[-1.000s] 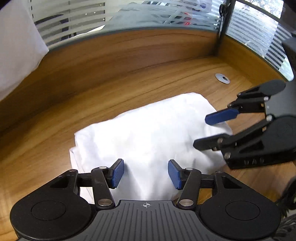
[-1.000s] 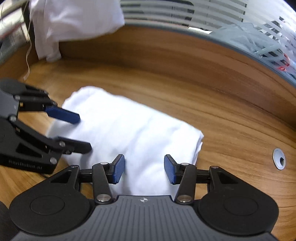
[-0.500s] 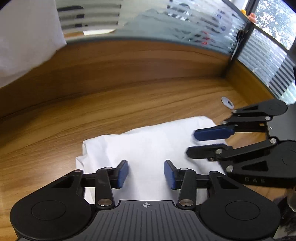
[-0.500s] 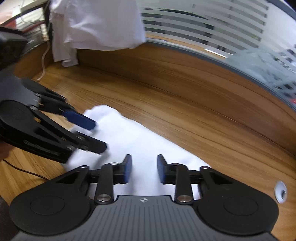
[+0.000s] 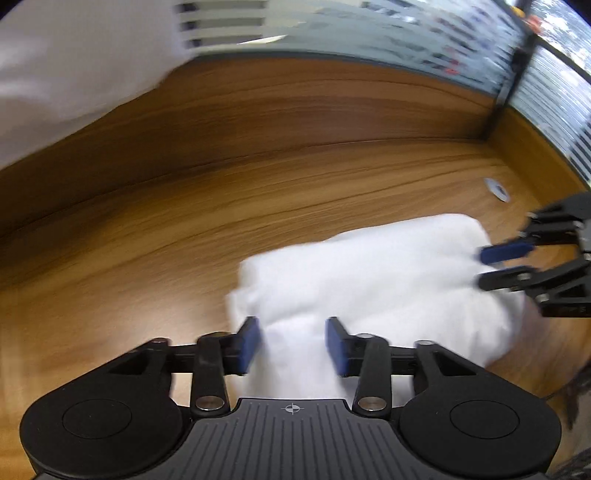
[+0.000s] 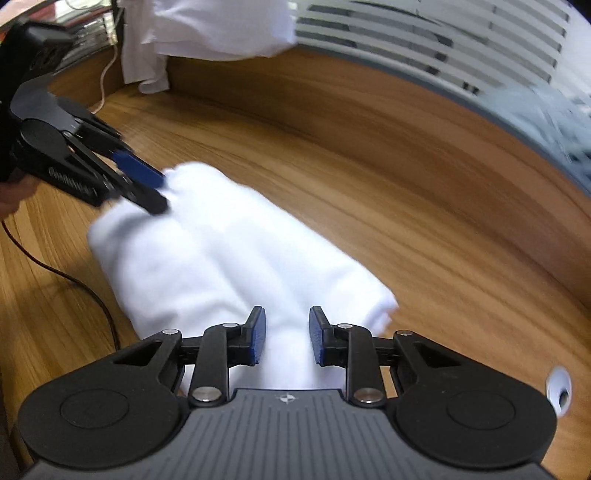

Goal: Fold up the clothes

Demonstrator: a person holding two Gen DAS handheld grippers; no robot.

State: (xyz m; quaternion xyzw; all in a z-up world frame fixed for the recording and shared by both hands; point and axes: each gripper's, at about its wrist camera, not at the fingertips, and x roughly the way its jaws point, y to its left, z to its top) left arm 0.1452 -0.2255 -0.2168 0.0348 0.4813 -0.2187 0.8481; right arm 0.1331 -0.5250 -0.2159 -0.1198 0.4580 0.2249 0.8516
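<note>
White cloth, left wrist view: folded white garment (image 5: 373,280) lies bunched on the wooden desk (image 5: 184,236), its near edge between the blue pads.
Left gripper (image 5: 291,345): jaws are opening; cloth sits between the pads, which flank a raised ridge with no visible squeeze.
Right gripper, far end (image 5: 491,266): jaws narrow, closed on the garment's far edge.
Risk, this view: left end may drop free while the other end is carried, dragging the fold open.
Right wrist view, garment (image 6: 236,251): bundle runs diagonally across the desk (image 6: 406,206), layered edge at the right side.
Right gripper (image 6: 284,336): pads pinch a ridge of cloth between them.
Left gripper, far end (image 6: 155,192): tips at the garment's far corner; grip cannot be told through the blur.
Risk, this view: pinch may catch top layers only, so lower layers slide out.
Other hazards: dark cable (image 6: 74,280) lies just beside the bundle and could snag; hanging white cloth (image 6: 221,26) is well apart.
</note>
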